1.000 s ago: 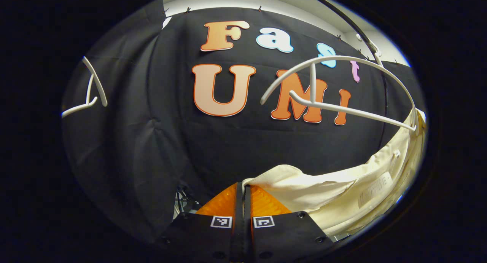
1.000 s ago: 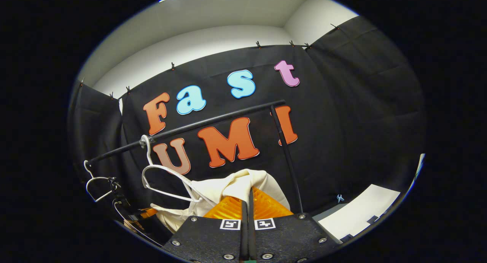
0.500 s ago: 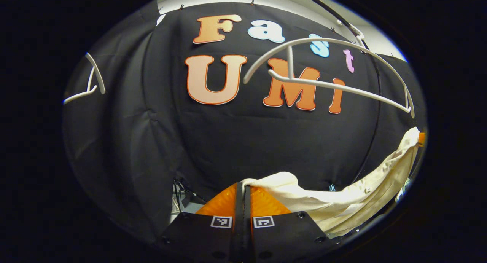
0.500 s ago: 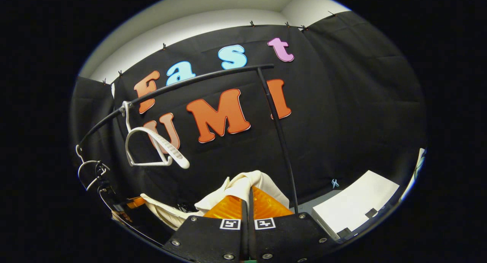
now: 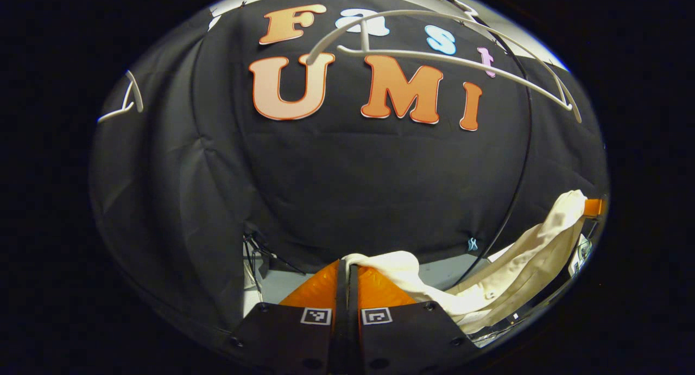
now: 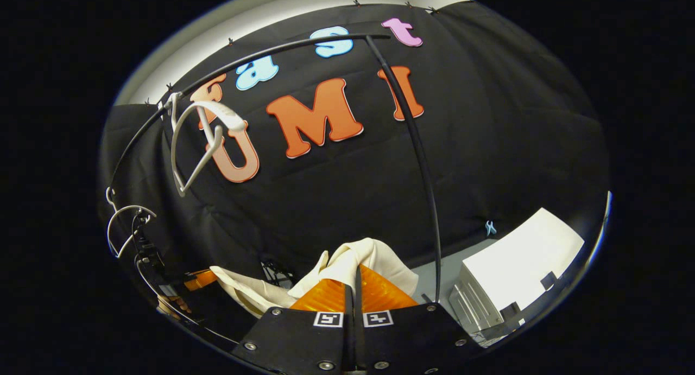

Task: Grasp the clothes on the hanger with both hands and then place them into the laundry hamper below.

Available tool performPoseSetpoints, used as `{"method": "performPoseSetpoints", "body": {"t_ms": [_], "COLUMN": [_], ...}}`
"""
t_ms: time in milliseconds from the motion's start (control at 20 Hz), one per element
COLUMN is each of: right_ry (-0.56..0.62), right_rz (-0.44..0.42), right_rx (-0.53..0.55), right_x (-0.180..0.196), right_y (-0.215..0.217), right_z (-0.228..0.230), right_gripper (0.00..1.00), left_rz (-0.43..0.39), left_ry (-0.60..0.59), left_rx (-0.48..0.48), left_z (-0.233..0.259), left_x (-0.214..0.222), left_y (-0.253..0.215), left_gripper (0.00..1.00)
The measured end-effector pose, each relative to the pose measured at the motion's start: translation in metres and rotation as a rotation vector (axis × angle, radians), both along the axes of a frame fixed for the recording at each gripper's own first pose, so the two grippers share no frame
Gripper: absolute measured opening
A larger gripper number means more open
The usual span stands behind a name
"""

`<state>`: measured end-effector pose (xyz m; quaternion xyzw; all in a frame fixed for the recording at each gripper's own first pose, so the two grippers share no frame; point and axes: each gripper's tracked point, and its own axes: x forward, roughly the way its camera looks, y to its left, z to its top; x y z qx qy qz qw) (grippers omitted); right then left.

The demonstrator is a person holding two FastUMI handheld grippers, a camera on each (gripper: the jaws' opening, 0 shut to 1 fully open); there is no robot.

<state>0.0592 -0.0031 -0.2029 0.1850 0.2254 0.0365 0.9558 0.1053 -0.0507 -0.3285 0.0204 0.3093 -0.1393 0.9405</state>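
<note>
Even, fairly bright overhead light, no harsh shadows or glare; both views stay sharp at centre, while fisheye distortion bends and slightly softens everything from 9 to 3 o'clock.

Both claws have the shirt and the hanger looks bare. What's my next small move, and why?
Probably keep lowering both claws together, staying shut. The left claw and right claw each pinch a corner of the shirt, which sags between them, and the hanger hangs bare on the rail above. The hamper isn't in sight yet, so go slowly.
</note>
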Motion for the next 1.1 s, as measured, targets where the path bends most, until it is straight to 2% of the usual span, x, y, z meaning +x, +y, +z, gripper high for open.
{"method": "performPoseSetpoints", "body": {"t_ms": [450, 1100], "right_ry": [0.189, 0.427], "right_rz": [0.086, 0.152], "right_rx": [-0.05, -0.111], "right_x": [-0.015, -0.028], "right_y": [0.04, 0.071], "right_z": [-0.106, -0.24], "right_gripper": [0.0, 0.01], "left_rz": [-0.053, -0.107], "left_ry": [0.175, 0.456], "left_rx": [0.025, 0.056], "left_z": [-0.07, -0.179], "left_x": [-0.056, -0.131], "left_y": [-0.041, -0.102], "left_gripper": [0.06, 0.06]}}
